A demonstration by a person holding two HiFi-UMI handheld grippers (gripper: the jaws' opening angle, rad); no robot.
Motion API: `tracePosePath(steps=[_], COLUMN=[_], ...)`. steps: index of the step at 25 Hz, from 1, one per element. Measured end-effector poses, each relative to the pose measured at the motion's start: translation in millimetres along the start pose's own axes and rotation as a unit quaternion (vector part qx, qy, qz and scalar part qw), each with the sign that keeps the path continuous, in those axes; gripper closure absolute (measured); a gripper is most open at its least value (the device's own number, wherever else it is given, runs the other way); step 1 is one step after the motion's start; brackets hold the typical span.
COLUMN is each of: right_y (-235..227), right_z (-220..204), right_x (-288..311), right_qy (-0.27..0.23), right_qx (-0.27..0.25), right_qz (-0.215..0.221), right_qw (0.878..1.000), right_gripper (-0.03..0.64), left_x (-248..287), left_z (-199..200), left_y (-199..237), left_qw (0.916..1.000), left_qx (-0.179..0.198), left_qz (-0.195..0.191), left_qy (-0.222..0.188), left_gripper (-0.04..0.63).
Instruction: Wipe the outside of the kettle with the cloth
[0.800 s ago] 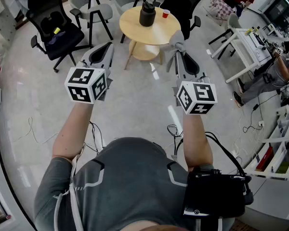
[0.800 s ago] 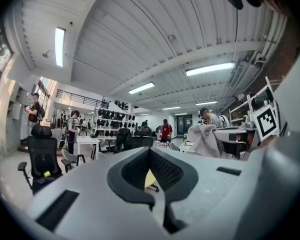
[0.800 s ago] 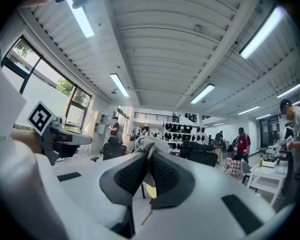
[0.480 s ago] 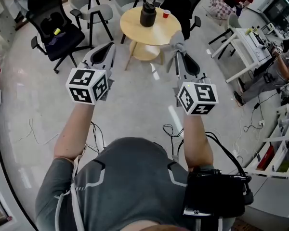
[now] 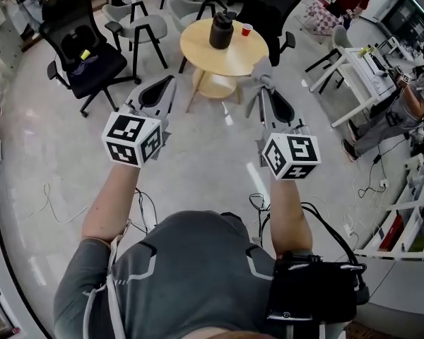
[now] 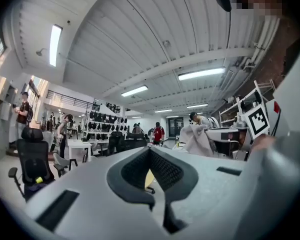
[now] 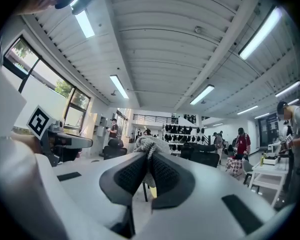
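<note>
Cloth (image 7: 148, 145), grey and knitted, is pinched between the ribbed pads of the right gripper (image 7: 149, 158). The jaws are clamped on it, and a bunched tuft stands up past the tips. In the head view the same cloth (image 5: 260, 66) shows as a small grey wad at the front end of the right gripper (image 5: 262, 82). The left gripper (image 6: 150, 152) carries nothing. Its jaws are drawn together so that the tips meet, and only a thin sliver of yellow shows through the hollow behind them. From above, the left gripper (image 5: 170, 80) reads as a closed teardrop shape.

Both tools are held out in front of the person at about the same height, well apart from each other, each with its marker cube (image 5: 134, 138) nearest the forearm. Neither touches any furniture.

The kettle (image 5: 221, 31), dark and squat with a lid on top, stands upright on a round wooden table (image 5: 198, 46) beyond the two grippers, well apart from them. A red cup (image 5: 246, 29) sits just beside the kettle on the same tabletop. The cloth is not touching the kettle.

A black office chair (image 5: 81, 48) and a grey chair (image 5: 138, 21) stand to the left of the table. At the right edge a seated person (image 5: 408, 106) is beside a white desk (image 5: 360, 68).
</note>
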State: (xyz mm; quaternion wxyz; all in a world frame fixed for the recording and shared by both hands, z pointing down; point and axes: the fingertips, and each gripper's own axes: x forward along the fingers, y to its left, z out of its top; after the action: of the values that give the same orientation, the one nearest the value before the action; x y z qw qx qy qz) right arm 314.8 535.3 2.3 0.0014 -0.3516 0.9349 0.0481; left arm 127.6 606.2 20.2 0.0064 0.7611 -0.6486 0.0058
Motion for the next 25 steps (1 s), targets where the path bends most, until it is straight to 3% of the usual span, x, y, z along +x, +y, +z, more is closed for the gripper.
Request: tracePosePath(steps=[4, 10, 20, 25], right_y=[14.9, 18.9, -45.9, -76.7], right_z=[-5.7, -12.1, -28.3, -27.3], right_x=[6.3, 27.7, 113.1, 170.0], right_qy=[-0.002, 0.004, -0.01, -0.006], right_qx=[0.005, 0.005, 0.02, 0.008], right_qz=[-0.005, 0.002, 0.024, 0.059], right_qw=[1.0, 1.0, 0.999, 0.998], right_gripper=[0.572, 0.572, 0.572, 0.572], left_x=[-4.6, 2.2, 92.1, 142.3], left_z=[-12.3, -15.7, -34.8, -22.4], left_y=[14.8, 36.4, 77.3, 106.5], left_qw=[0.9998, 0.9999, 0.999, 0.9984], left_qx=[0.0, 0.002, -0.019, -0.018], left_qz=[-0.017, -0.011, 0.008, 0.039], left_qy=[0.005, -0.006, 0.04, 0.037], left_gripper=[0.588, 0.588, 0.588, 0.588])
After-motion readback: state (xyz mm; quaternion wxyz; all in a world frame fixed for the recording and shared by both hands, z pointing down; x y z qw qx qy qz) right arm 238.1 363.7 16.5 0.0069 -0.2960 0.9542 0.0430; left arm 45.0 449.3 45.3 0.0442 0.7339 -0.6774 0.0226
